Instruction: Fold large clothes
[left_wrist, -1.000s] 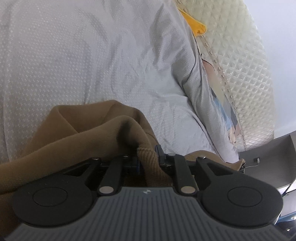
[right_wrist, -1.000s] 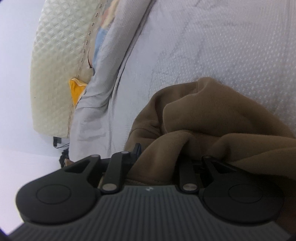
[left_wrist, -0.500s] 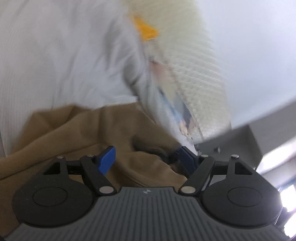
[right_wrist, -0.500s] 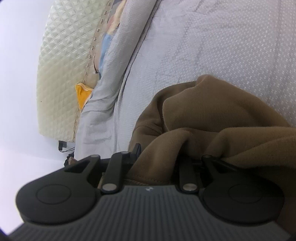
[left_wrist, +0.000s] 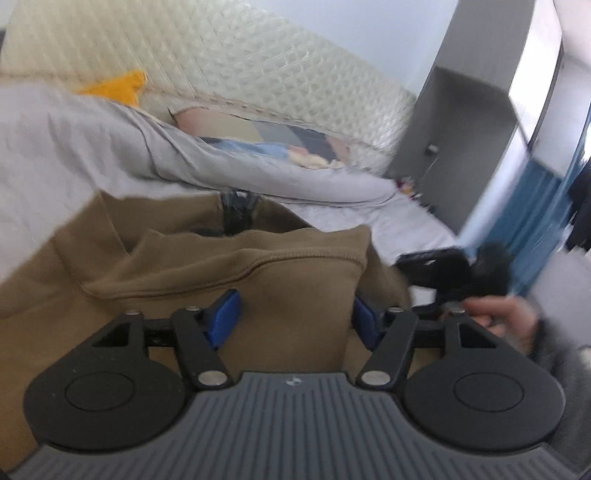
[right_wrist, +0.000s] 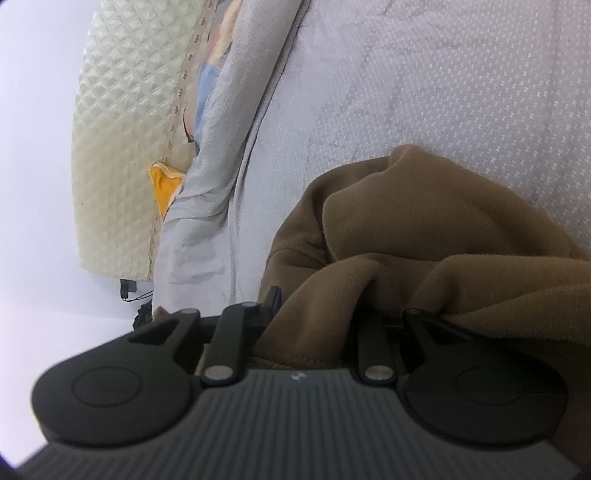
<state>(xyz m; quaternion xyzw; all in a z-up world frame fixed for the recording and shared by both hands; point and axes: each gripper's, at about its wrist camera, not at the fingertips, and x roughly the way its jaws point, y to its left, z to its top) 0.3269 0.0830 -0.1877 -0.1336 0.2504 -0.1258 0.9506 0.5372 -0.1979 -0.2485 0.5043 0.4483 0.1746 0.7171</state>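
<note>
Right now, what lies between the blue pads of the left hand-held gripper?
In the left wrist view, brown knit garment fills the gap; the left hand-held gripper stands open, pads not pressing it, having just narrowed slightly.

The big soft brown sweatshirt is plain, one colour all over. It lies on a pale grey bed sheet with tiny white dots. The puffy cream headboard has a diamond pattern. A bright yellow cloth corner peeks out beside it. The black left tongs have blue pads. The right tongs are black too.
</note>
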